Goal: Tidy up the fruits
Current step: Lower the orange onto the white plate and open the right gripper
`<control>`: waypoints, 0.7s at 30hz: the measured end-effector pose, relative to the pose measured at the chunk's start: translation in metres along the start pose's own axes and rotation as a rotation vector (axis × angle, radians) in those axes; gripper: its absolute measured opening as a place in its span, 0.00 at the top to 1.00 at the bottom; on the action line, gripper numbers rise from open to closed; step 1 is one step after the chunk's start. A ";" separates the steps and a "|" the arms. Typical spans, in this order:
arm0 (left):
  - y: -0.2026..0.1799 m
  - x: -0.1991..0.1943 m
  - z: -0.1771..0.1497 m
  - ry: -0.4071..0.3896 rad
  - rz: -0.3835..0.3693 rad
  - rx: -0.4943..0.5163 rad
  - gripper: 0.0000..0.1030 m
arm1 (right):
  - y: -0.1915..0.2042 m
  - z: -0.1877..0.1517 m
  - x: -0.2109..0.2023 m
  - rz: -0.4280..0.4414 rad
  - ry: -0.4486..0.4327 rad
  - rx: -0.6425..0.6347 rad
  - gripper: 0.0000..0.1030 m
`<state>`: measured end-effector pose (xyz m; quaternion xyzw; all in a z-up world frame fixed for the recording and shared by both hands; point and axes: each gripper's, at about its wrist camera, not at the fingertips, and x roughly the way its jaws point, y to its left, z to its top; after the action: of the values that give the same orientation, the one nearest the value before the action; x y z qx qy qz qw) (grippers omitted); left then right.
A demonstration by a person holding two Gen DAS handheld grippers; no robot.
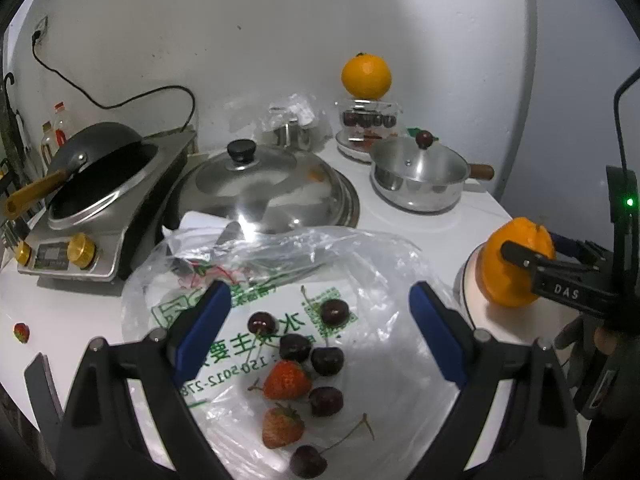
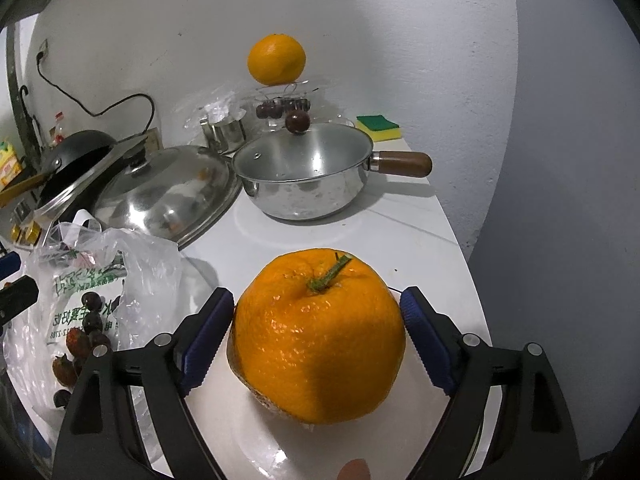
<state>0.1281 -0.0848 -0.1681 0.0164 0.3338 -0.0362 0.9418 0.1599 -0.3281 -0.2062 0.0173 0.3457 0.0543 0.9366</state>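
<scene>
My right gripper (image 2: 318, 312) is shut on a large orange (image 2: 320, 336) that rests on a white plate (image 2: 248, 436); both blue pads touch its sides. The same orange (image 1: 516, 264) and plate (image 1: 472, 280) show at the right of the left wrist view. My left gripper (image 1: 320, 296) is open and empty above a clear plastic bag (image 1: 376, 264) that carries several dark cherries (image 1: 327, 361) and two strawberries (image 1: 286, 380). A second orange (image 1: 366, 76) sits on top of a glass container of cherries (image 1: 368, 120) at the back.
A lidded steel saucepan (image 1: 420, 176) with a wooden handle, a large domed steel lid (image 1: 264, 192), an induction cooker with a black wok (image 1: 96, 176), a loose strawberry (image 1: 21, 332) at the left edge, and a yellow-green sponge (image 2: 378, 126) by the wall.
</scene>
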 end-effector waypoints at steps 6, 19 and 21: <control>0.004 -0.010 0.001 -0.019 -0.012 -0.004 0.11 | 0.001 0.001 -0.012 -0.015 -0.020 0.015 0.15; 0.018 -0.040 -0.001 -0.073 -0.019 -0.022 0.11 | 0.024 0.005 -0.046 -0.013 -0.054 -0.021 0.15; 0.020 -0.045 -0.001 -0.079 -0.020 -0.023 0.11 | 0.029 0.005 -0.052 -0.012 -0.060 -0.026 0.15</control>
<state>0.0942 -0.0619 -0.1400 0.0006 0.2969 -0.0422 0.9540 0.1214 -0.3052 -0.1674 0.0048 0.3167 0.0528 0.9470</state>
